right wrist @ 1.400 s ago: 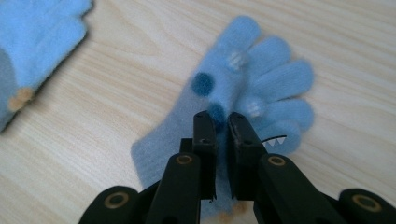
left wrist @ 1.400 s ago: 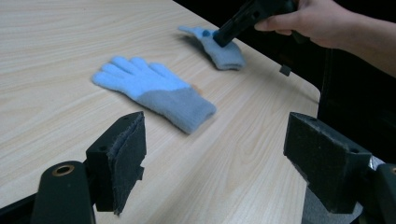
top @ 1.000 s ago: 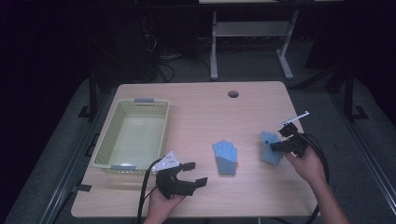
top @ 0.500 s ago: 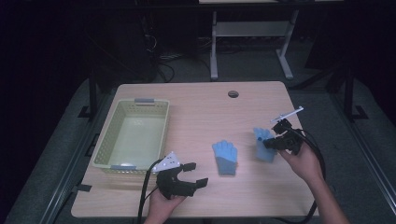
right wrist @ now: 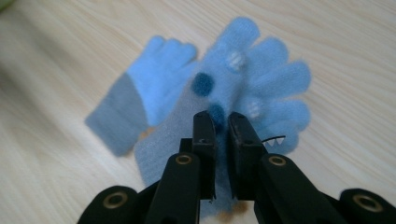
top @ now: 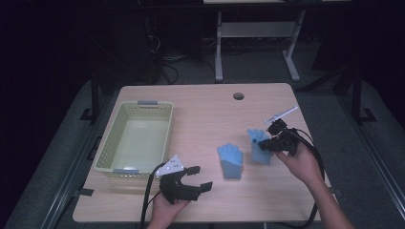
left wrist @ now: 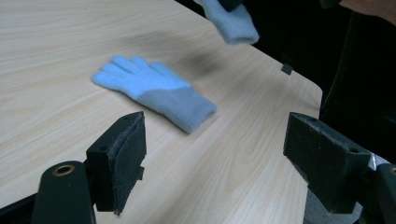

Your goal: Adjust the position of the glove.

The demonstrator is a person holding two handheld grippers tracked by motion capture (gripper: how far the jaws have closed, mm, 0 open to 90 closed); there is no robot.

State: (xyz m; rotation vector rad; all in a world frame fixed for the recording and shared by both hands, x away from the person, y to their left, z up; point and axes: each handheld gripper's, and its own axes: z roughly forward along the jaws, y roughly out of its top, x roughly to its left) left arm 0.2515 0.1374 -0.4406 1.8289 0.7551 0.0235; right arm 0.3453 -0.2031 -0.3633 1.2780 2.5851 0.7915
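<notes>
In the high view, the right gripper (top: pixel 265 143) at right of centre is clamped on a blue glove (top: pixel 259 145), lifted off the table (top: pixel 205 107); a second glove (top: pixel 230 160) lies flat at centre, and the left gripper (top: pixel 198 177) sits wide open at lower centre, beside a green basket (top: pixel 109 138). The left gripper view has its jaws spread with nothing between them, the flat glove (left wrist: pixel 154 91) at centre and the held glove (left wrist: pixel 231 21) at the top edge. In the right gripper view the jaws pinch the spotted glove (right wrist: pixel 254 81) at centre.

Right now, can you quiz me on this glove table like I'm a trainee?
1. True or false: the right gripper has its jaws shut on a blue glove.
2. Where does the other glove lie: A in the basket, B flat on the table, C on the floor?
3. How do the left gripper jaws stand?

Key: 1 true. 2 B. 3 open, nothing between them.
</notes>
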